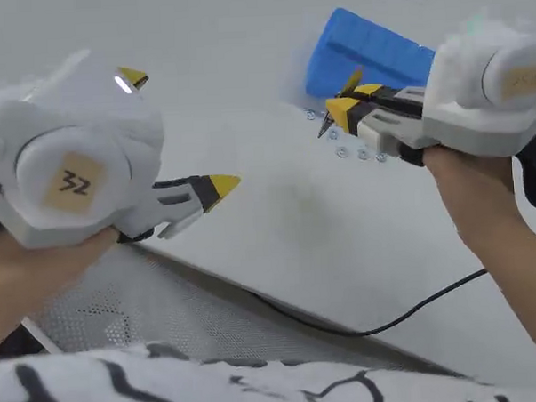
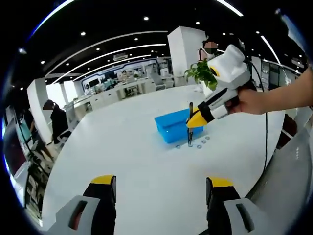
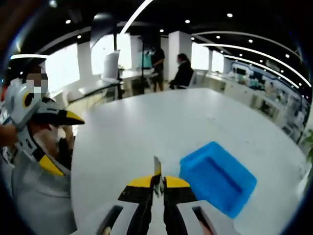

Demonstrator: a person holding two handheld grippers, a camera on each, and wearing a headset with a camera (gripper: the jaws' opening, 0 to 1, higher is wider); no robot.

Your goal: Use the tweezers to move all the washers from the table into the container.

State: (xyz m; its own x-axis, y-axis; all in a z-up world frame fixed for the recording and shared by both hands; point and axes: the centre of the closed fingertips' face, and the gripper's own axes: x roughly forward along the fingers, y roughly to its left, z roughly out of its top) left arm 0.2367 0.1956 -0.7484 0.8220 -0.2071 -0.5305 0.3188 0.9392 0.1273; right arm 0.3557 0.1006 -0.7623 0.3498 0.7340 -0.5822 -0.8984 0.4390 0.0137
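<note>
Several small metal washers (image 1: 341,151) lie on the white table (image 1: 286,218) beside a blue container (image 1: 368,50). My right gripper (image 1: 345,100) is shut on dark tweezers (image 1: 323,130), whose tips hang just above the washers. In the left gripper view the tweezers (image 2: 190,128) point down at the washers (image 2: 193,145) in front of the container (image 2: 175,128). The right gripper view has the jaws of my right gripper (image 3: 156,183) pinching the tweezers (image 3: 156,169), with the container (image 3: 217,183) to the right. My left gripper (image 1: 178,131) is open and holds nothing, well to the left; its jaws stand wide apart (image 2: 161,183).
A black cable (image 1: 406,315) runs along the table's near edge, above a perforated grey surface (image 1: 139,309). A potted plant (image 2: 201,73) stands beyond the container. Other people and desks are far off in the room. The table between the grippers is bare.
</note>
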